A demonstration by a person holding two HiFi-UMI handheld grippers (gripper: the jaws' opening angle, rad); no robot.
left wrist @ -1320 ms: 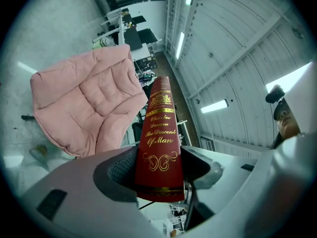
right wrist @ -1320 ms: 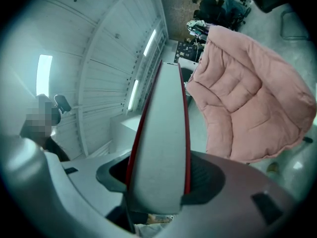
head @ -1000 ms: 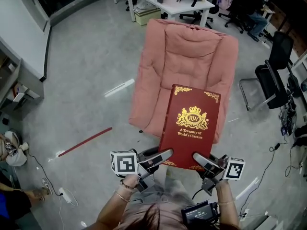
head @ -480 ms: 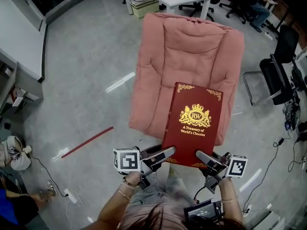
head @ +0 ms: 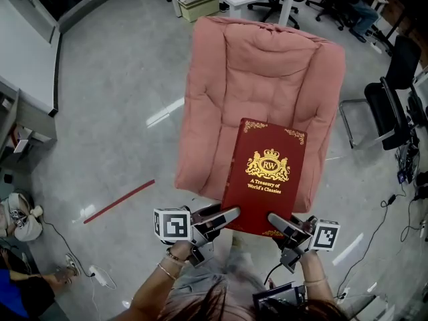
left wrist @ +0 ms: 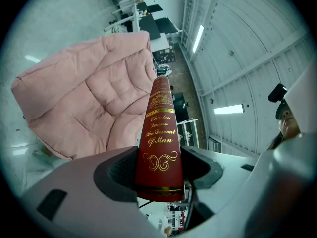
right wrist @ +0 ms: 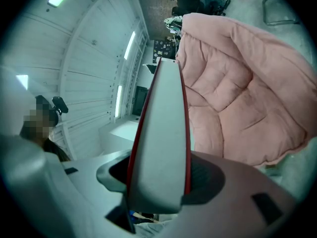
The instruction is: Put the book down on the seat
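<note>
The left gripper [head: 231, 213] and right gripper [head: 274, 219] each pinched one red book [head: 264, 172] over one pink armchair [head: 261, 65].

Book [head: 266, 179] cover: "RW" and "A Treasury of World's Classics" are printed in gold.
Book spine [left wrist: 159, 143]: "Charles Darwin" and "The Descent of Man" are stamped in gold.

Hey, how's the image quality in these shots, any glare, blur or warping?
Head view: evenly lit and sharp, with streaks of glare on the floor. Left gripper view: fisheye warping, dark corners, book spine lettering crisp. Right gripper view: same warping, page edge soft up close.
</note>
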